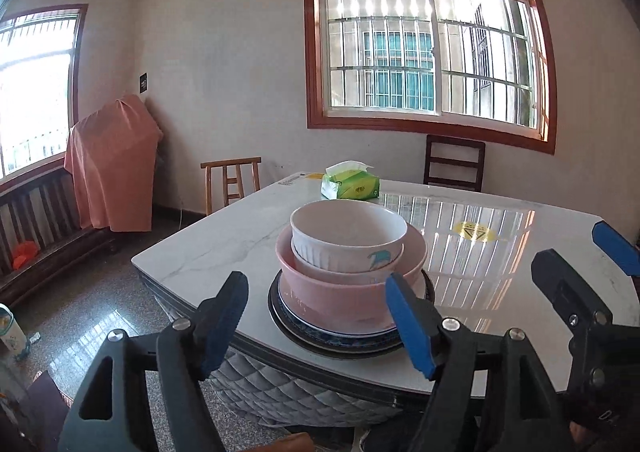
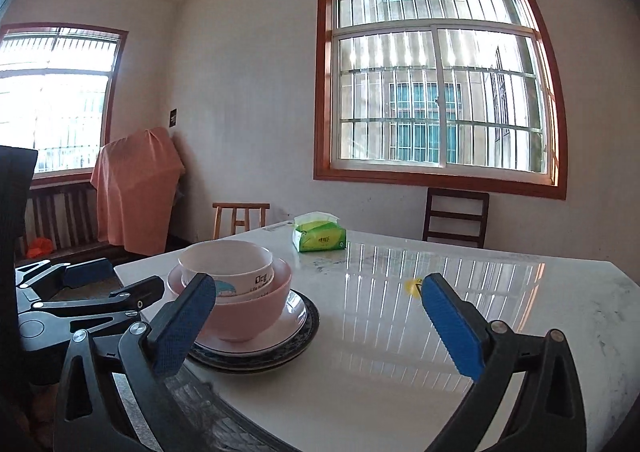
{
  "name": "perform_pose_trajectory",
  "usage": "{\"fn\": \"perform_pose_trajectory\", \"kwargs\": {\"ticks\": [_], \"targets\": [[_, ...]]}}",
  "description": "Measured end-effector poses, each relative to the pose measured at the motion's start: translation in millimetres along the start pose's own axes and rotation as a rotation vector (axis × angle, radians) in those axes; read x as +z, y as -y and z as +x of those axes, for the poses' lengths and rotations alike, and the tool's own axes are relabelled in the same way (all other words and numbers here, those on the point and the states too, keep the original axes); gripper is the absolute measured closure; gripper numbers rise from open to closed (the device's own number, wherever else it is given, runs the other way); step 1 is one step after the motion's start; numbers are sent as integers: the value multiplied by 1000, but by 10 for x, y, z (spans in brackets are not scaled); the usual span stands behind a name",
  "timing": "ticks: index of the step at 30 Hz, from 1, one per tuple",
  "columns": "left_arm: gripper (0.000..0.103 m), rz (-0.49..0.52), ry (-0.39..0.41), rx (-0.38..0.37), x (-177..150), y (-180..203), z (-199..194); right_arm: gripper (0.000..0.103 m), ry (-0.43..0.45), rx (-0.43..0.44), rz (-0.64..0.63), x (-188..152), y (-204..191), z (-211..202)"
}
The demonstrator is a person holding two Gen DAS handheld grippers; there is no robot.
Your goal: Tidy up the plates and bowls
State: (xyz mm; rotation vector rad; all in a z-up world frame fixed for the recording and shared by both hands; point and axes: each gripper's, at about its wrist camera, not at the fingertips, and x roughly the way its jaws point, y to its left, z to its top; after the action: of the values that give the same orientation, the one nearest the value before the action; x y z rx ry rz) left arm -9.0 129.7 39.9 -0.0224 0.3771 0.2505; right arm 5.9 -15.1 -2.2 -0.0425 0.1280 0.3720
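Near the front edge of a glossy white marble table [image 1: 224,248], a white ceramic bowl [image 1: 348,236] nests in a pink bowl [image 1: 340,292] atop stacked white and dark-rimmed plates [image 1: 296,326], while the left tool [image 1: 316,322] and right tool [image 2: 320,324] both hover wide open, touching nothing.

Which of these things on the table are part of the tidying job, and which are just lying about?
Part of the job:
- white ribbed ceramic bowl
- pink ceramic bowl beneath it
- white plate
- dark blue-rimmed plate at the bottom

Just lying about:
- green tissue pack
- yellow sticker
- two wooden chairs
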Motion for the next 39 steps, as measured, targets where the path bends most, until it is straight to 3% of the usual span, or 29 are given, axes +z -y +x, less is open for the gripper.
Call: {"fn": "perform_pose_trajectory", "kwargs": {"ticks": [6, 39], "targets": [[19, 9, 21, -17, 1, 85, -167, 1, 9, -2, 18, -46, 57, -191], [19, -34, -102, 10, -264, 25, -105, 1, -46, 41, 2, -240, 1, -328]]}}
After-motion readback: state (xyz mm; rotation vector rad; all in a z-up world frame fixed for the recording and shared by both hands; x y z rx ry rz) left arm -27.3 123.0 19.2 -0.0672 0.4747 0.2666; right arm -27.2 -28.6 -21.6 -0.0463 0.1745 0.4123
